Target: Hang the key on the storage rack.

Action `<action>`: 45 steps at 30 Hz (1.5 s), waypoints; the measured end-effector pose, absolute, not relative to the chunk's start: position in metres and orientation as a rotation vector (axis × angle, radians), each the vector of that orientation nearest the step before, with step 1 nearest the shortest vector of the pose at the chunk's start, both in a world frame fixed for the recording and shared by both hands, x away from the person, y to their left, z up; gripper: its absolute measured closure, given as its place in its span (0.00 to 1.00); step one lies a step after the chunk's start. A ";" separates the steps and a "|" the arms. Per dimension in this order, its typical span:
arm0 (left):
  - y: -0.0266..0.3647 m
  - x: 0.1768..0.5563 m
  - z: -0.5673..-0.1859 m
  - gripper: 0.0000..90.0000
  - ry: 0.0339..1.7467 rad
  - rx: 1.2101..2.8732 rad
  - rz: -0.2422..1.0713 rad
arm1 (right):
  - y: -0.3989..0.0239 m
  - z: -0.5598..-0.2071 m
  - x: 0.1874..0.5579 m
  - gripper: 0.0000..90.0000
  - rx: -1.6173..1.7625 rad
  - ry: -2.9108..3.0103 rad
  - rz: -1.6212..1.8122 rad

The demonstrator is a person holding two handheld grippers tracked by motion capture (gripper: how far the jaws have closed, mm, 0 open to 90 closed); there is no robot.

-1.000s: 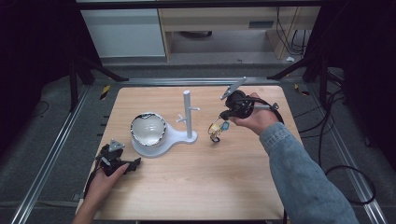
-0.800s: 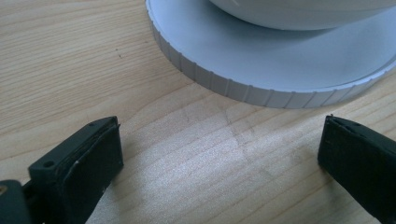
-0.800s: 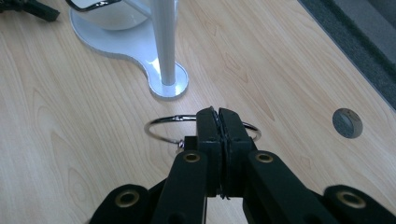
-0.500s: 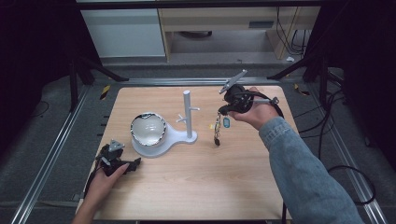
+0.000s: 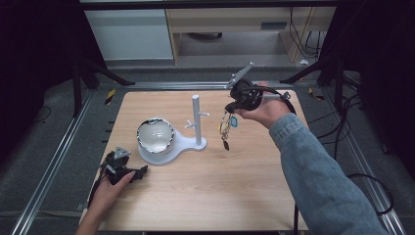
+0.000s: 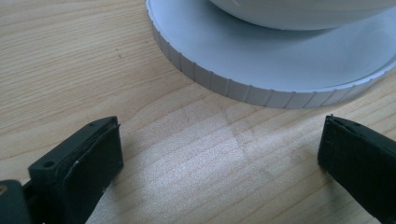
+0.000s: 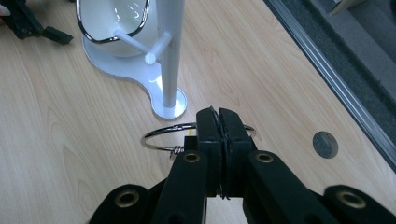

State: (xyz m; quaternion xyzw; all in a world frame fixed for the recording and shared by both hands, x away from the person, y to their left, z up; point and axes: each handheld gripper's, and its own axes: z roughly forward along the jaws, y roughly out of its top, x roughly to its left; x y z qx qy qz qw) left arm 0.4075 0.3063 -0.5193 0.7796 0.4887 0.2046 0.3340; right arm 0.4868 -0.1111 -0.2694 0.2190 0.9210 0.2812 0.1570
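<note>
Though I look for brands or writing, I can read none in the high view. There my right gripper is held above the table, just right of the white stand, with a key ring dangling beneath it. My left gripper rests on the wood near the stand's round base, beside the bowl.

In the left gripper view, my jaws stand wide apart on bare wood, the ribbed base rim just ahead, not touching.

In the right gripper view, my jaws are clamped on the wire ring, close to the post.
</note>
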 end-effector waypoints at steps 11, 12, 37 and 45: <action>0.306 0.408 -0.519 0.00 1.277 2.035 0.535 | -0.099 -0.246 0.485 0.99 0.567 2.616 0.841; 0.306 0.407 -0.519 0.00 1.277 2.035 0.534 | -0.098 -0.244 0.485 0.99 0.564 2.615 0.840; 0.306 0.407 -0.519 0.00 1.277 2.036 0.534 | -0.071 -0.217 0.492 0.99 0.511 2.611 0.845; 0.306 0.407 -0.519 0.00 1.277 2.036 0.534 | -0.062 -0.222 0.494 0.99 0.501 2.626 0.820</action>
